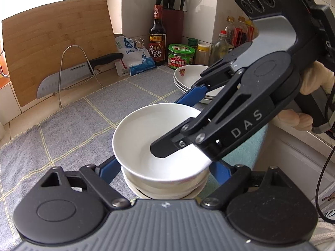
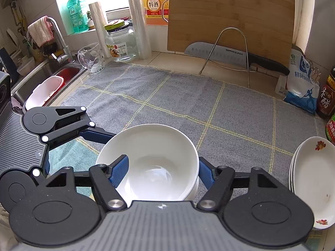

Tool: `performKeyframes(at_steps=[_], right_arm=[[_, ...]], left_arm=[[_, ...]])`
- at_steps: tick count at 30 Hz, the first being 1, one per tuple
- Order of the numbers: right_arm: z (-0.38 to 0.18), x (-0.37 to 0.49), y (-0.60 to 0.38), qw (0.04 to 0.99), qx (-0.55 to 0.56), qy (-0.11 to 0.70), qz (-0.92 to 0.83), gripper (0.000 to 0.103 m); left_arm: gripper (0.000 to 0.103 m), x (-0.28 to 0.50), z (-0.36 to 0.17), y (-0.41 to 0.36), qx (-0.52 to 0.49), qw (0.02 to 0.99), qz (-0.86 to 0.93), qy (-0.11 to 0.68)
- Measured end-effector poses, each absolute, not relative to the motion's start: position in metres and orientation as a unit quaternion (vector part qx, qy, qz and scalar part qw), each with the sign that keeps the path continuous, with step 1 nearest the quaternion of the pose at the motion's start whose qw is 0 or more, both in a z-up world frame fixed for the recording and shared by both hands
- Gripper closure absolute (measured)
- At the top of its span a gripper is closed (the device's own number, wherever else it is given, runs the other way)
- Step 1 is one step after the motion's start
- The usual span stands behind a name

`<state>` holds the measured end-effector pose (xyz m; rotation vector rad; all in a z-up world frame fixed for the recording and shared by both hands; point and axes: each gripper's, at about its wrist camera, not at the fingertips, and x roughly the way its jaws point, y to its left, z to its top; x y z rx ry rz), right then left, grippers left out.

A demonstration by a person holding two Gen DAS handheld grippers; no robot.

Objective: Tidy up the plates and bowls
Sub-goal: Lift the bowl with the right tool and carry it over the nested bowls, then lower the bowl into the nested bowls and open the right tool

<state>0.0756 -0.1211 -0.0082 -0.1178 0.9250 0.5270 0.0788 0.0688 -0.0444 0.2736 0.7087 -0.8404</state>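
A stack of white bowls (image 1: 159, 173) stands on the grey checked cloth (image 1: 62, 125); the top bowl (image 1: 150, 133) sits tilted on it. My left gripper (image 1: 165, 167) is open, its blue fingers either side of the stack without clear contact. My right gripper (image 1: 184, 123) straddles the top bowl's right rim, one finger inside and one outside; whether it pinches the rim I cannot tell. In the right wrist view the top bowl (image 2: 155, 159) sits between the right gripper's (image 2: 163, 171) fingers. A stack of white plates with a flower print (image 1: 188, 77) lies behind, also in the right wrist view (image 2: 312, 179).
A bamboo cutting board (image 1: 54, 41) and a knife (image 1: 69, 77) on a wire rack stand at the back. Bottles, jars and a knife block (image 1: 173, 21) line the wall. A sink (image 2: 48, 77), a glass cup (image 2: 91, 57) and a jar (image 2: 121, 41) are at left.
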Motion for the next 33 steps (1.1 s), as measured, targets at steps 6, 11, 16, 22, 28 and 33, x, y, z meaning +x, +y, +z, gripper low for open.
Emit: performKeyframes(at_steps=[6, 11, 16, 22, 28, 33], right_arm=[[-0.012, 0.076, -0.123, 0.858, -0.051, 0.444, 0.254, 0.027], [-0.015, 0.077, -0.123, 0.858, -0.052, 0.444, 0.253, 0.027], [-0.016, 0.077, -0.124, 0.859, -0.05, 0.441, 0.254, 0.027], [-0.018, 0.076, -0.124, 0.859, -0.051, 0.441, 0.253, 0.026], [-0.016, 0.07, -0.123, 0.865, -0.058, 0.428, 0.256, 0.0], [-0.016, 0.066, -0.121, 0.866, -0.064, 0.428, 0.252, 0.0]], left_arm=[[0.013, 0.079, -0.047, 0.068, 0.134, 0.841, -0.399, 0.341], [0.013, 0.081, -0.048, 0.067, 0.134, 0.839, -0.402, 0.342], [0.012, 0.083, -0.048, 0.067, 0.134, 0.837, -0.402, 0.346], [0.009, 0.085, -0.049, 0.067, 0.131, 0.834, -0.405, 0.35], [0.007, 0.083, -0.047, 0.07, 0.132, 0.832, -0.41, 0.348], [0.007, 0.08, -0.045, 0.076, 0.131, 0.83, -0.415, 0.35]])
